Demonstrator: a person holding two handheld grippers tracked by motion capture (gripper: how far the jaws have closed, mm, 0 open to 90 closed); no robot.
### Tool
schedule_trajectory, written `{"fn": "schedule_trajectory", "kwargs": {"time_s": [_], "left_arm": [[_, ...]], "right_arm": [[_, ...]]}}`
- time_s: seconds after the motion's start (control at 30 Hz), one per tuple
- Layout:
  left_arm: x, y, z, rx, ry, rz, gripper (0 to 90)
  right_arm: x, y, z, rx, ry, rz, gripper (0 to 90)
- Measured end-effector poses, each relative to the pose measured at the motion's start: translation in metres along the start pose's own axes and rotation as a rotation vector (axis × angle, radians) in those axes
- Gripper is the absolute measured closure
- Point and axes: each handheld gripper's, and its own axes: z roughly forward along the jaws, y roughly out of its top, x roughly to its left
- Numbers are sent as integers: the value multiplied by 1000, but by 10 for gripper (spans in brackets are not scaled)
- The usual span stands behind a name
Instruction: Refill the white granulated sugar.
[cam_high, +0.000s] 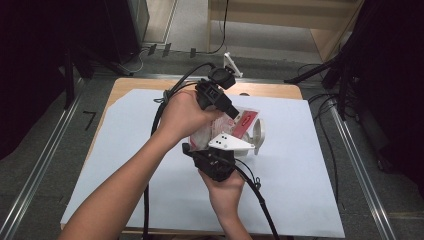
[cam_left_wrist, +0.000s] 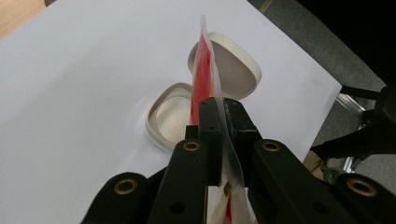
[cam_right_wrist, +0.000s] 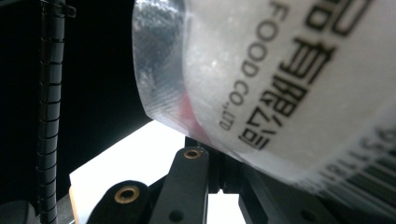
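Observation:
Both grippers hold a red and white plastic food packet (cam_high: 244, 123) above the table's middle. My left gripper (cam_high: 234, 113) comes in from above and is shut on the packet's top edge; in the left gripper view its jaws (cam_left_wrist: 223, 114) pinch the thin packet (cam_left_wrist: 203, 70) seen edge-on. My right gripper (cam_high: 216, 150), under its grey plate, grips the packet from below. In the right gripper view the printed white packet (cam_right_wrist: 289, 70) looms close and the jaws (cam_right_wrist: 219, 164) are shut on its lower edge. Below lies an open cream container (cam_left_wrist: 169, 115) with its lid (cam_left_wrist: 234, 65) beside it.
A white sheet (cam_high: 300, 190) covers the wooden table (cam_high: 270, 90). Black cables (cam_high: 260, 200) trail from both grippers toward the near edge. Dark stands and floor cables (cam_high: 325, 75) flank the table, with metal rails (cam_high: 360, 170) along each side.

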Motion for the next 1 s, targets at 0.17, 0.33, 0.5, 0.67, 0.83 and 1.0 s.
{"fn": "schedule_trajectory", "kwargs": {"time_s": [0.17, 0.33, 0.5, 0.67, 0.83, 1.0], "left_arm": [[-1, -5, -2, -14, 16, 25, 874], [4, -12, -5, -22, 3, 10, 876], [7, -21, -8, -33, -10, 4, 880], [11, -27, -10, -28, -12, -6, 885], [12, -31, -11, -23, 0, 11, 888], [14, -38, -12, -39, 6, -9, 888]], "right_arm": [[-1, -2, -1, 11, 3, -17, 893], [0, -5, 1, 17, 8, -23, 847], [0, -8, 4, 40, 17, -29, 805], [1, -14, 7, 48, 19, -28, 754], [0, -19, 9, 48, 43, -15, 683], [0, -22, 10, 52, 53, -9, 651]]}}
